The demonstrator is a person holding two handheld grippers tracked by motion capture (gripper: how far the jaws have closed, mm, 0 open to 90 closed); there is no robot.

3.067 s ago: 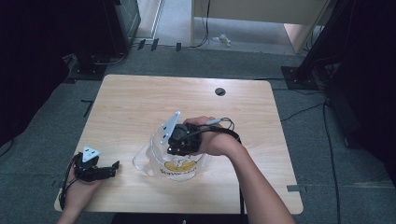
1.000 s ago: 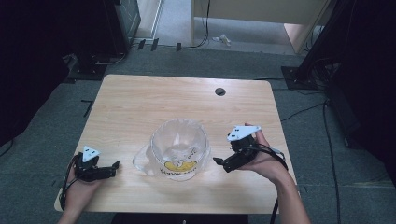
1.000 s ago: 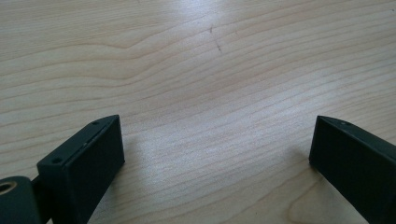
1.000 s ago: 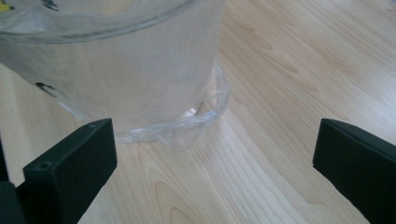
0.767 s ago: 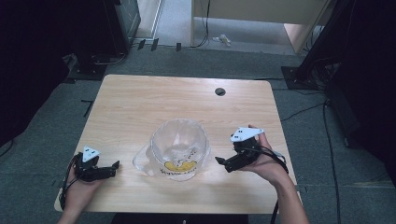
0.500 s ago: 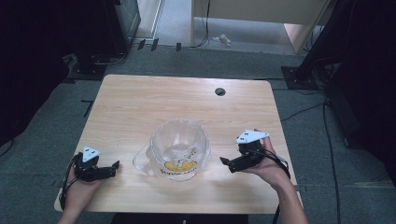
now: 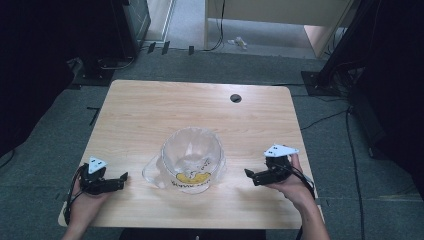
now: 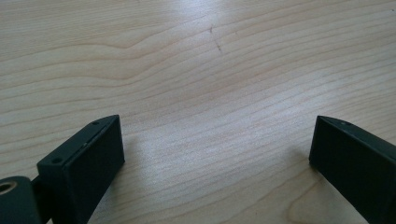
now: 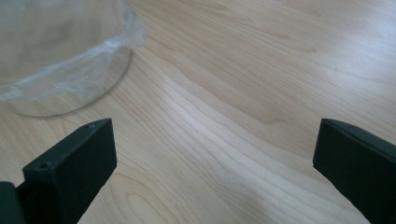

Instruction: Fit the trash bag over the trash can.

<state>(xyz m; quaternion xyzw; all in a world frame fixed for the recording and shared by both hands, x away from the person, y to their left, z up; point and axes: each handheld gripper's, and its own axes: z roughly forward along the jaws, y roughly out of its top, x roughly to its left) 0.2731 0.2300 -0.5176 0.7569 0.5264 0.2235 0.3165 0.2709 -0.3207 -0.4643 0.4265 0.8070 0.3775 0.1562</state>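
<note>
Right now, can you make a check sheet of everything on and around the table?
Surface: light wooden table, small round dark hole near its far edge.
Job's things: clear glass bowl lined with crinkled clear plastic bag with a yellow print, near the front middle.
Clutter: nothing seen.
Grippers: left gripper and right gripper, jaws open, empty, either side of the bowl.
Cables: black cables on the floor.
Surroundings: grey carpet, dark equipment stands.

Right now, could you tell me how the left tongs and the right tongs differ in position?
The left tongs rest near the table's left front corner; the right tongs sit toward its right edge. The right tongs' own view catches the clear bowl; the left tongs face bare wood. Both are open, holding nothing.
</note>
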